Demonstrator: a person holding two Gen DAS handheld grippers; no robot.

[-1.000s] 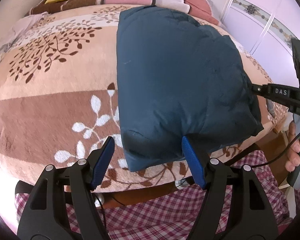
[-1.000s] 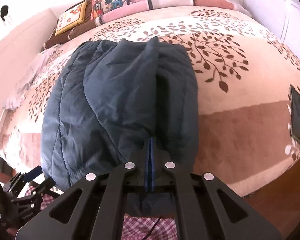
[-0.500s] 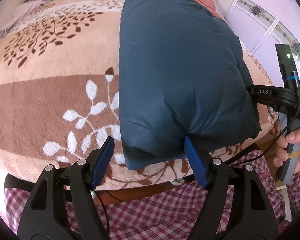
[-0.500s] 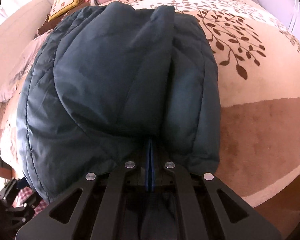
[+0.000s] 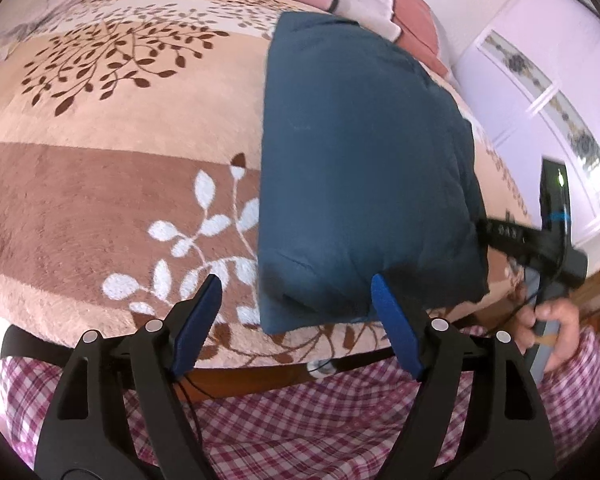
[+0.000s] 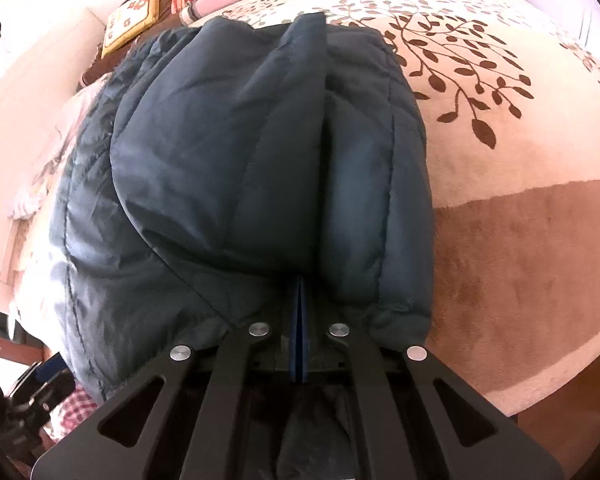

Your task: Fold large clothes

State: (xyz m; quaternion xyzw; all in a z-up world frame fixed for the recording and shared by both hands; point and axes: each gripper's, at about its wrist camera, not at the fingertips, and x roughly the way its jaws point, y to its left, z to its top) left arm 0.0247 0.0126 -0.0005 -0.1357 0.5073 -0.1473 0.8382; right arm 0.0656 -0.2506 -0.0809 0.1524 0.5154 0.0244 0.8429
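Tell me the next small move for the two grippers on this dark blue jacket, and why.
Probably release the right gripper: its fingers are shut on the jacket, which already lies folded on the blanket. The left gripper has just been opening, its fingers apart and pressing nothing.

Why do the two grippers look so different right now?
The left gripper is wide open, its jaws just opening more, while the right gripper is pinched shut. The left one grips nothing, with the dark blue padded jacket only near its fingertips; the right one clamps the jacket's edge. Both have black arms and blue pads, and both point down at the bed.
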